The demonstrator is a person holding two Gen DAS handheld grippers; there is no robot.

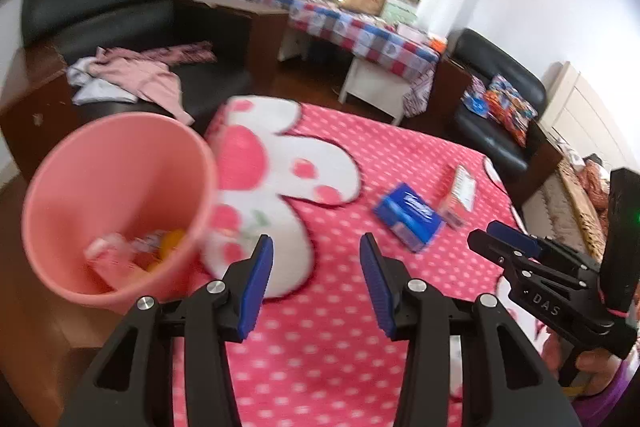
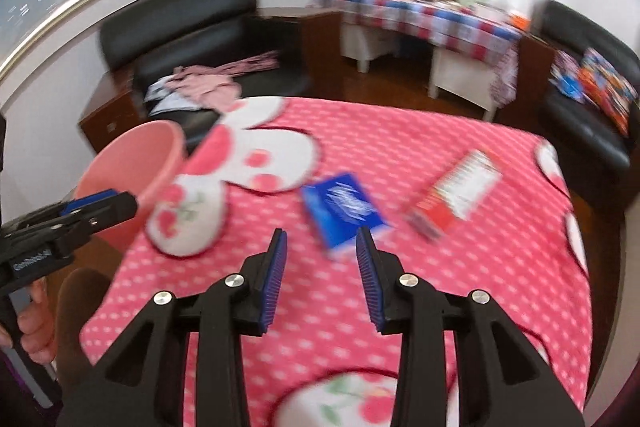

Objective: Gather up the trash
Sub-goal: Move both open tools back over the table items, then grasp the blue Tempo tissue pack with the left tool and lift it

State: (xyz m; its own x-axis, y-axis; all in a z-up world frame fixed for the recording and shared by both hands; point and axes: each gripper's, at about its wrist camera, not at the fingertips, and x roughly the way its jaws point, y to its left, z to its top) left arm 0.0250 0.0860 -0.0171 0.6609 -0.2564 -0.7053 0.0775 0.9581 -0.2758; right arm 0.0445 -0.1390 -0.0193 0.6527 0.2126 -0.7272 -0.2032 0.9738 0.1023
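Blue-padded jaws of the right gripper stand apart, empty, above a pink dotted blanket; the left gripper is likewise parted and empty. Blue packet and red-white box lie side by side on the blanket. Pink bin, beside its left edge, contains wrappers.

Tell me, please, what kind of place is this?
Probably a room in a home: black armchairs, one with clothes on it, a side table under a checked cloth, and a pink dotted blanket.
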